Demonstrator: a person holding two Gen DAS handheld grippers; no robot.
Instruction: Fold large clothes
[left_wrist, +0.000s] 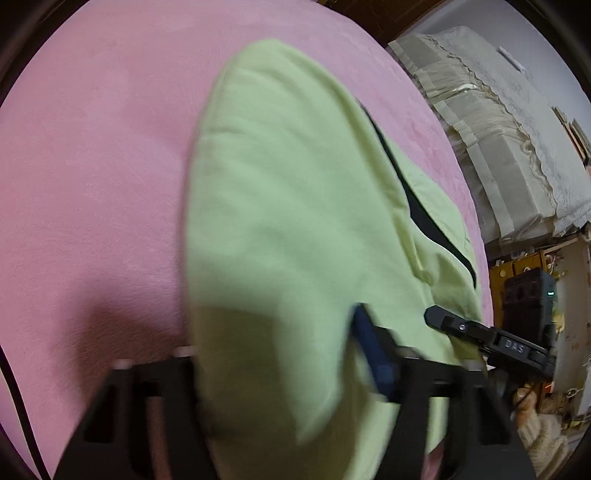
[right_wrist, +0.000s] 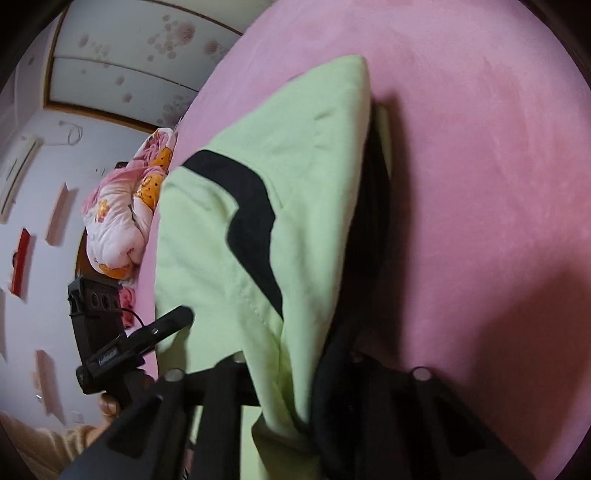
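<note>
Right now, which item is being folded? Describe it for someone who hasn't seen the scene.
Find the pink bed cover filling the scene. On it lies the light green garment, its near edge draped over both grippers. Its black curved stripe sets it apart from the floral quilt bundled beyond.

One green garment (left_wrist: 280, 206), two grippers, one pink bedspread (left_wrist: 92, 166), one floral quilt (right_wrist: 122, 218).

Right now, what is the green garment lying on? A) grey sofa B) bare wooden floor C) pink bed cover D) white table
C: the green garment with its black stripe lies spread over the pink bed cover, which surrounds it in both wrist views.
</note>
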